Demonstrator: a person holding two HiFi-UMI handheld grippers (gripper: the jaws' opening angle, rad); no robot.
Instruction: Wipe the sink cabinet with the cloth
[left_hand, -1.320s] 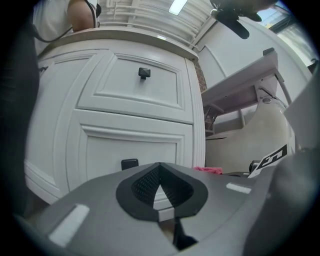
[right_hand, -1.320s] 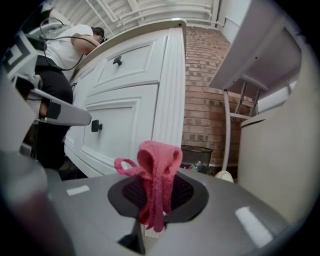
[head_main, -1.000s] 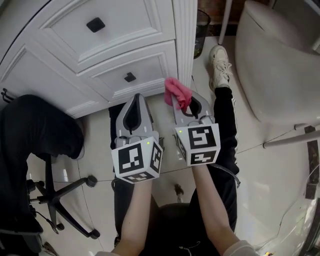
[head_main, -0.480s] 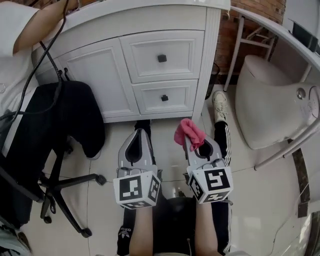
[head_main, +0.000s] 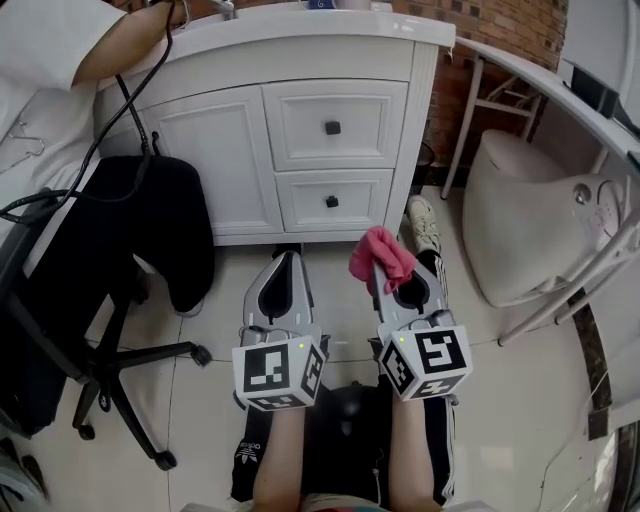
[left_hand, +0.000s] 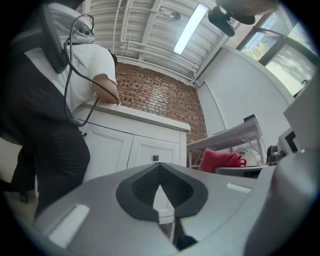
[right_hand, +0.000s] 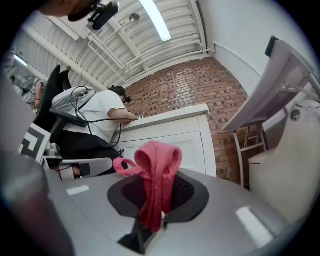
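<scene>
L hand-held gripper closed | R hand-held gripper on cloth | sink cabinet — brick wall, tile floor

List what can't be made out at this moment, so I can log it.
Sink basin: head view, cut off by the top edge; only the cabinet countertop shows.
Cabinet's left end: head view, behind the black garment on the chair.
Cabinet's lower part: left gripper view, behind the left claw and its own body.
Cloth size: bunched in the shut right claw, its lower end hidden between the jaws.
</scene>
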